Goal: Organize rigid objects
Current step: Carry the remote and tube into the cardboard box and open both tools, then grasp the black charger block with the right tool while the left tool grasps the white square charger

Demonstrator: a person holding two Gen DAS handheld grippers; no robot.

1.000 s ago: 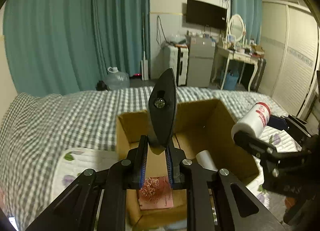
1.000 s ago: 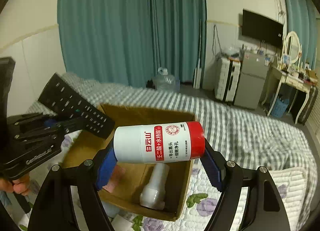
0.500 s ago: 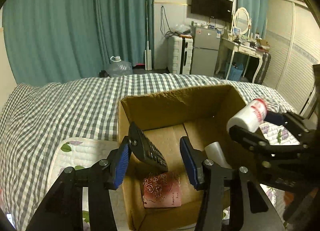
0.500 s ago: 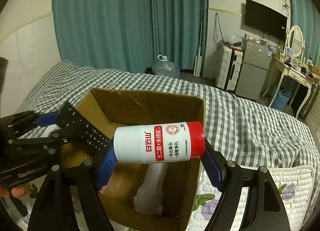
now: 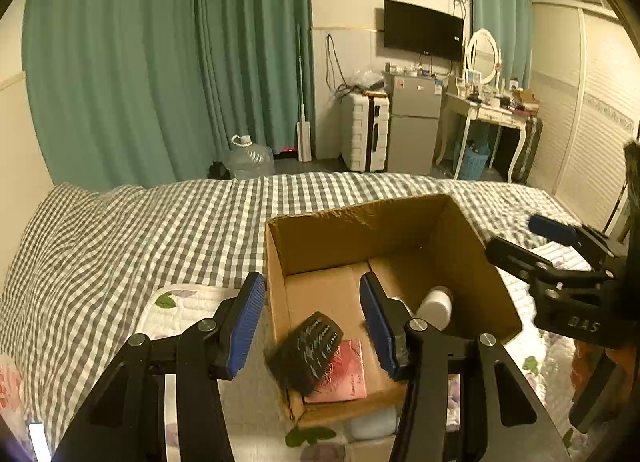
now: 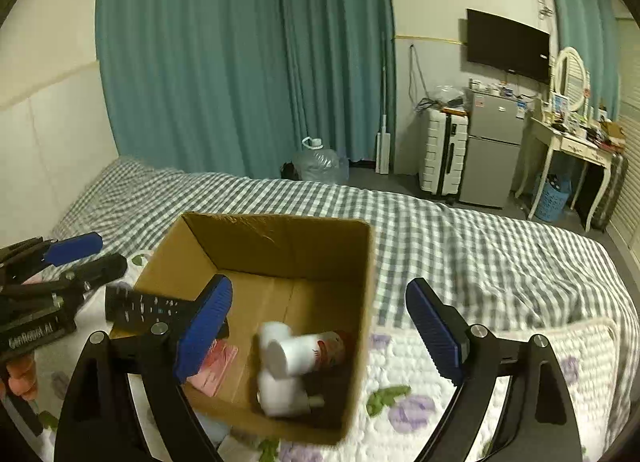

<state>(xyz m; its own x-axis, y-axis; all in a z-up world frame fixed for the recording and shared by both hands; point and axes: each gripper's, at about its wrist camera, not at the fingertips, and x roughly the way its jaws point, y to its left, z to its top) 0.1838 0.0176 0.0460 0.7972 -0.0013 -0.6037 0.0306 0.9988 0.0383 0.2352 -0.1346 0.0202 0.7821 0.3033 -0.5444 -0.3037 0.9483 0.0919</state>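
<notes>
left gripper (image 5: 312, 322) spread, holding nothing | right gripper (image 6: 320, 326) spread, holding nothing | remote (image 5: 306, 354), bottle (image 6: 304, 350) lying in box (image 6: 280, 224) mid-frame

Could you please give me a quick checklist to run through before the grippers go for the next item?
1. Left gripper empty, jaws apart: ok.
2. Right gripper empty, jaws apart: ok.
3. Remote control settled inside the cardboard box: not ok; blurred, sticking out over the near left wall.
4. Red-capped bottle inside the box: ok, lying across the white bottle.
5. Pink booklet flat on the box floor: ok.
6. Next item to collect: cannot tell, none clearly in view on the bed.
</notes>
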